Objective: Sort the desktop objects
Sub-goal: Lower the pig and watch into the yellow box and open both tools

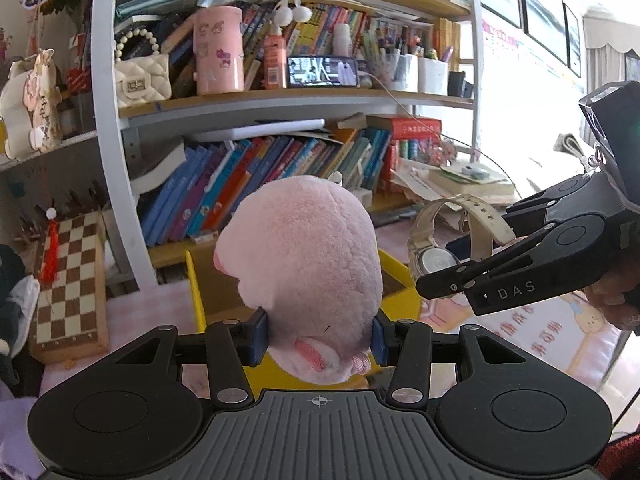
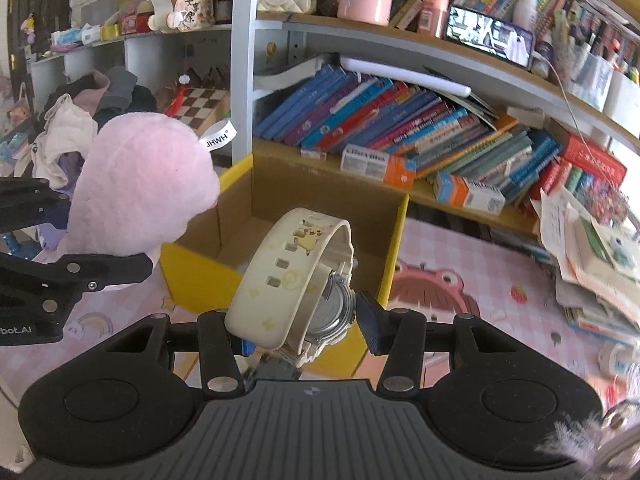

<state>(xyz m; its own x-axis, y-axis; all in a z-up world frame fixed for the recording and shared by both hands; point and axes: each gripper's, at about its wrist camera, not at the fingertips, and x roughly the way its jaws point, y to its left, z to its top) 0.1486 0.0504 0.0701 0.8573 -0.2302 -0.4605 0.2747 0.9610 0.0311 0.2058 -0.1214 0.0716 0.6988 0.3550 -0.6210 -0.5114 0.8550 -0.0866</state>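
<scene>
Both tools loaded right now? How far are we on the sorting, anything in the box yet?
Done: nothing shows inside the yellow cardboard box yet; its visible floor is bare. In hand: the left tool grips the pink plush toy, and the right tool holds the cream wristwatch, both over the box. Left: release both into it, then deal with the loose papers on the desk.

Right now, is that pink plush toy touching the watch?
Apart. The right wrist view shows the pink plush toy off to the left and the watch nearer the middle, with the yellow box visible between them.
</scene>
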